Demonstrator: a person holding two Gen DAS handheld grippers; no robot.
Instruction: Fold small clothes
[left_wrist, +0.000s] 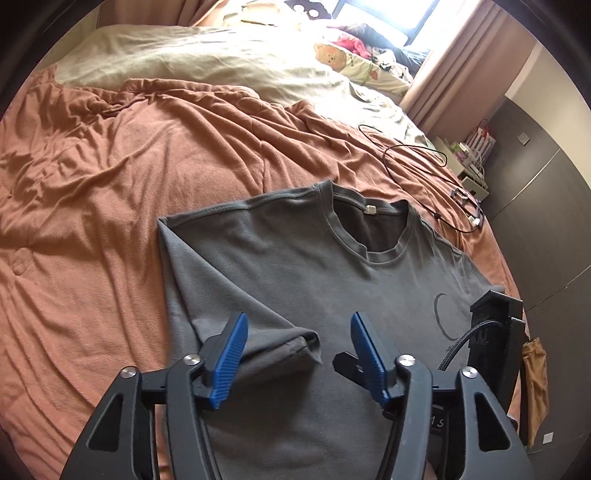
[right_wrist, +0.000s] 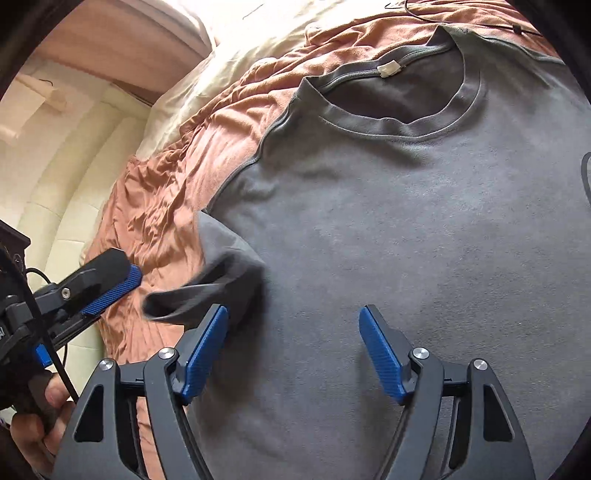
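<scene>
Lying flat on the orange bedspread (left_wrist: 92, 184), the grey T-shirt (left_wrist: 295, 266) is keeping its sleeve (left_wrist: 273, 343) folded inward; both the left gripper (left_wrist: 299, 354) and right gripper (right_wrist: 293, 350) are hanging released, so the loose sleeve risks springing back.

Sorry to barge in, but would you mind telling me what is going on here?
A person is folding a grey T-shirt on a bed with an orange blanket, using two handheld grippers. One sleeve is already folded in over the body. The left gripper and right gripper both hover above the shirt, jaws open, holding nothing.
</scene>
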